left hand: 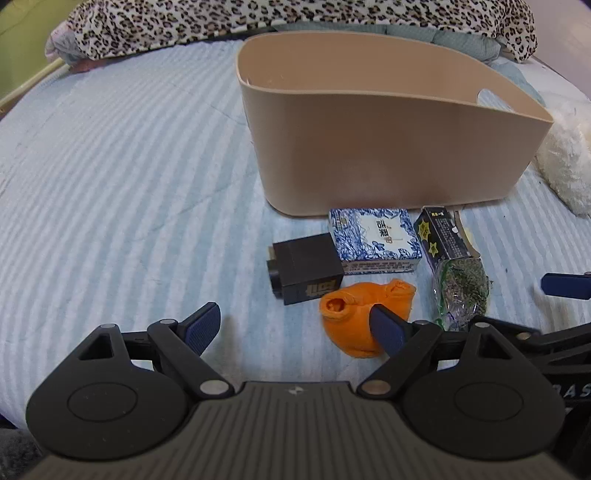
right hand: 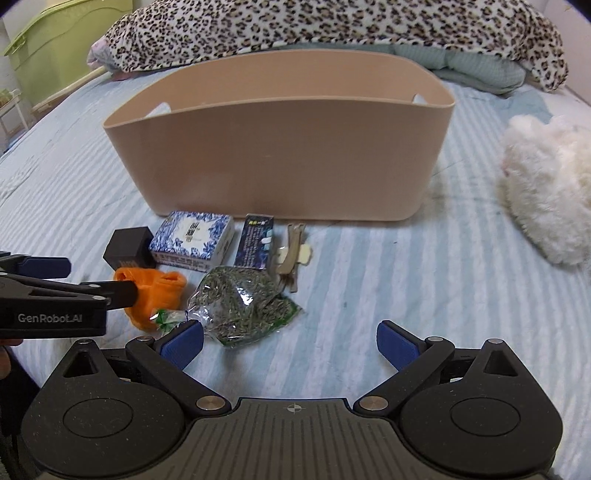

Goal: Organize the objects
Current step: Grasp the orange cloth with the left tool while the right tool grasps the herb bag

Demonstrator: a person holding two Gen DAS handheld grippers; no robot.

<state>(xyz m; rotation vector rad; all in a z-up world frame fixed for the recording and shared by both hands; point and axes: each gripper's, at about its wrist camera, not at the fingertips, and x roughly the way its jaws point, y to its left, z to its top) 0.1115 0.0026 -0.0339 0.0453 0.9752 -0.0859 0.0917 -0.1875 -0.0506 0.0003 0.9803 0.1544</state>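
Zero items visible in beige plastic bin (right hand: 280, 155); interior mostly hidden. Six still loose on striped bed (left hand: 110, 184). Left tongs (left hand: 295, 326) and right tongs (right hand: 290, 345) wide open, holding nothing.

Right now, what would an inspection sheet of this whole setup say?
Surface: bed with a blue striped sheet.
Job's things: tan bin upright, inside hidden; before it lie a black box, blue-white box, dark carton, orange cloth, bag of dried herbs and hair clip.
Clutter: white fluffy item at right.
Grippers: left gripper fingers spread, one by the orange cloth; right gripper fingers spread, near the bag.
Cables: nothing seen.
Surroundings: leopard-print blanket, green cabinet.
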